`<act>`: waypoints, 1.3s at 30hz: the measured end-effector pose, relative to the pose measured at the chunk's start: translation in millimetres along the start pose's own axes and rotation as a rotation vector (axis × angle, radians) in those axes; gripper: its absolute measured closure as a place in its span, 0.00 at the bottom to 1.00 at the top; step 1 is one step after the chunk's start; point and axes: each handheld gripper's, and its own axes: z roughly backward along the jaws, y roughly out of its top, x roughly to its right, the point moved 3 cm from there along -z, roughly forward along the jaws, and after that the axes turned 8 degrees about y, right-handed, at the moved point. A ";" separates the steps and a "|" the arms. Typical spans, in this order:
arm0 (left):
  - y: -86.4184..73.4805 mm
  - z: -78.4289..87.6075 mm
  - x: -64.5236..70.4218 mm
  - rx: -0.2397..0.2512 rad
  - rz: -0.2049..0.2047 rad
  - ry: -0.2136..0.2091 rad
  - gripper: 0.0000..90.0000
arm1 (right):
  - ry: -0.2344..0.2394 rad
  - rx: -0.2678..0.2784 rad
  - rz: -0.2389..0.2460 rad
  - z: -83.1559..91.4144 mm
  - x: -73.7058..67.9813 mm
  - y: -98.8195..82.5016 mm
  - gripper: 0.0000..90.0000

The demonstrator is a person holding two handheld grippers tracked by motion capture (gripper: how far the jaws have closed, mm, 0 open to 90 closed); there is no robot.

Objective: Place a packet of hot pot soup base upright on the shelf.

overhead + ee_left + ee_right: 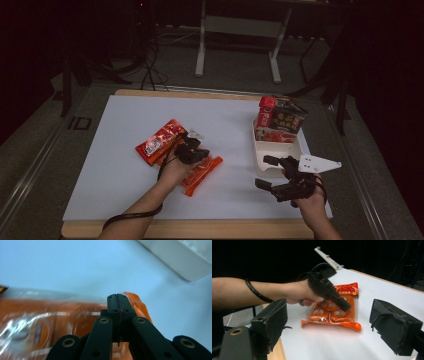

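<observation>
White table (125,150): left gripper (117,298) closed over orange packet (50,322), empty

The orange packet (332,312) at the centre of the right gripper view is clear-fronted, showing orange sachets with round pale labels, and behind it lies a red packet (347,289) with yellow print. Both grippers, left (192,150) and right (272,172), are black, the right carrying a pale grey plate, and in the high view the table (120,130) is white with a tan wooden edge. At right of centre a cream tray (265,167) holds a black and red box (280,117).
</observation>
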 end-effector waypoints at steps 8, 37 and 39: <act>12.3 -27.6 1.5 -0.079 -0.018 0.025 1.00 | -0.002 0.005 -0.008 3.8 0.4 -1.5 0.16; -42.2 27.5 19.0 -0.183 -0.154 -0.038 1.00 | -0.016 0.018 -0.001 9.8 -1.2 0.5 0.16; -47.5 32.7 17.7 -0.187 -0.148 -0.046 1.00 | -0.016 0.020 -0.003 9.6 -1.1 0.6 0.16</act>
